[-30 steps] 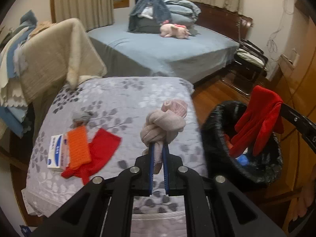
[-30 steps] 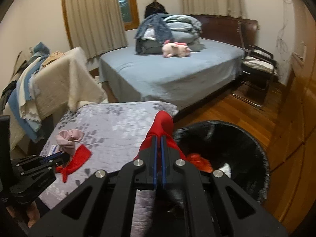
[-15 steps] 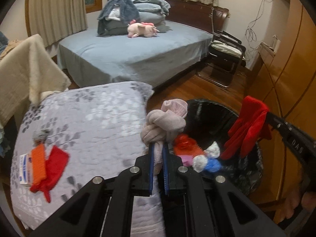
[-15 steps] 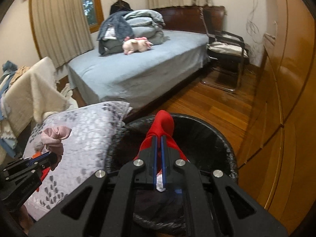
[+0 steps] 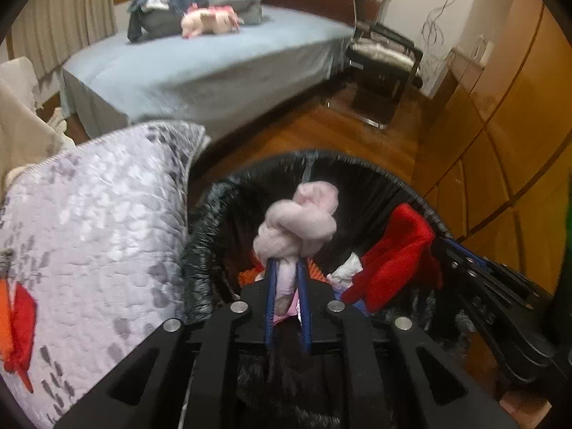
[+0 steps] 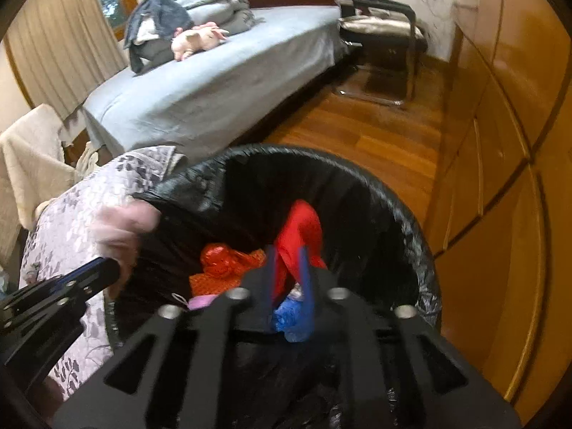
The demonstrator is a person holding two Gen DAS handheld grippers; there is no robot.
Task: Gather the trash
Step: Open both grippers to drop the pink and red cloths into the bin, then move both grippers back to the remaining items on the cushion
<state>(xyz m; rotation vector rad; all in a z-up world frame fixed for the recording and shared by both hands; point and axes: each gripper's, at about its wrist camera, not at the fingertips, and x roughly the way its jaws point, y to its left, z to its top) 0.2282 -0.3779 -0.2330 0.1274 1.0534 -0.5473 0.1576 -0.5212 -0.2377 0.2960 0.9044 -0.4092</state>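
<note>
Black bin [image 5: 207,236] under both our grippers, so release lands inside. Left gripper [image 5: 286,268] jaws just opening around pink sock [image 5: 296,221]; right gripper [image 6: 287,254] jaws just opening around red cloth [image 6: 300,228].

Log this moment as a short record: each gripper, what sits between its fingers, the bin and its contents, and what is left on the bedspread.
left gripper: jaws just opening, knotted pink cloth between them, over the bin
right gripper: jaws just opening, red cloth between them, over the bin
bin: black liner, beside the bedspread
bin contents: orange mesh, blue wad, white scraps
bedspread: red and orange pieces remain
</note>
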